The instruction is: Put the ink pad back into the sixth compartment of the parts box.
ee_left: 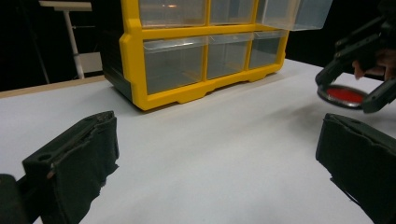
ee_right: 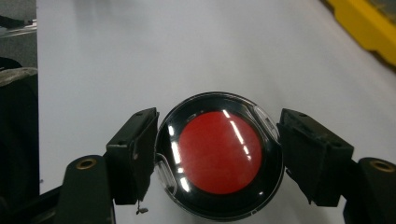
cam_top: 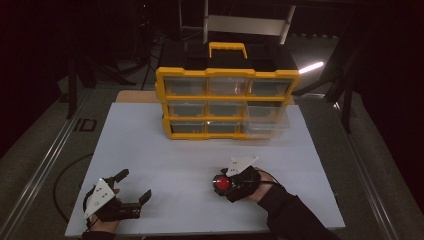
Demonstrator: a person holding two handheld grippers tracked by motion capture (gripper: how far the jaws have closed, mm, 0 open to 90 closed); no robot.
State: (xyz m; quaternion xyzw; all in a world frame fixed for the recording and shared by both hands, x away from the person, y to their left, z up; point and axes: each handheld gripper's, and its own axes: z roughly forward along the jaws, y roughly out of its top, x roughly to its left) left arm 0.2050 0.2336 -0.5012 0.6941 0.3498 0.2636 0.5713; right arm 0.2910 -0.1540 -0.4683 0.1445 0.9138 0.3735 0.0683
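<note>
I have the round red-centred disc (ee_right: 219, 156) pinched in my right tool (cam_top: 223, 184), a black pad pressed to each side of its dark rim, and in the left gripper view it hangs clear of the white bench (cam_top: 165, 165), so I judge this to be the carry step just after pickup. My left tool (cam_top: 134, 185) sits at the near left corner of the bench with its jaws spread wide and nothing between them. Ahead stands the yellow drawer cabinet (cam_top: 227, 102), and its clear drawer (cam_top: 267, 120) on the right side is pulled out, which looks like the likely destination. Next I would need to bring the disc forward and to the right, above that open drawer, keeping the pinch firm and the disc level before letting go.
</note>
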